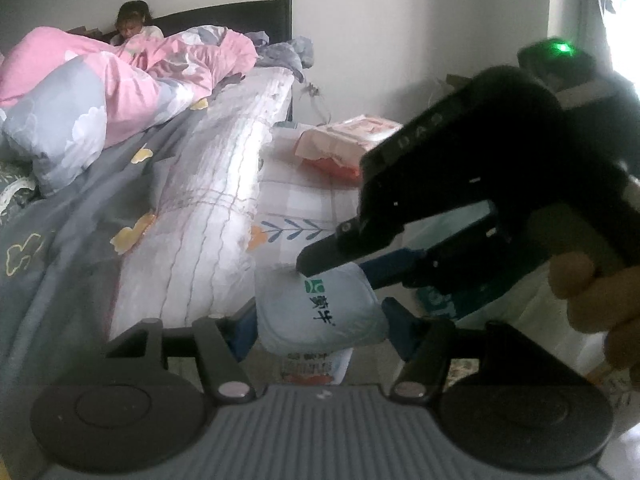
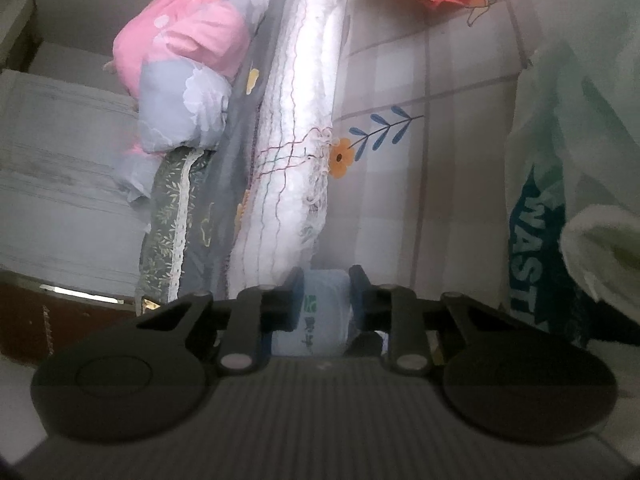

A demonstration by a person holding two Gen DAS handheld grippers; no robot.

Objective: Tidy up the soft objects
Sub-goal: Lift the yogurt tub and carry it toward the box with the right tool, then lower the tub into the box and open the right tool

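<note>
A soft pale-blue milk pouch (image 1: 320,312) with a green logo and Chinese lettering sits between the blue pads of my left gripper (image 1: 320,326), which presses its sides. My right gripper (image 1: 352,264) reaches in from the right and its fingers clamp the pouch's upper end. In the right wrist view the same pouch (image 2: 322,312) is squeezed between the right gripper's (image 2: 323,288) blue pads. Both grippers hold the pouch in the air beside the bed.
A bed with a white quilted mattress (image 1: 208,208), a pink and grey duvet (image 1: 100,92) and a person at the headboard lies on the left. A checked floral cloth (image 1: 304,196) carries a red-and-white package (image 1: 344,140). A green-printed plastic bag (image 2: 540,240) hangs on the right.
</note>
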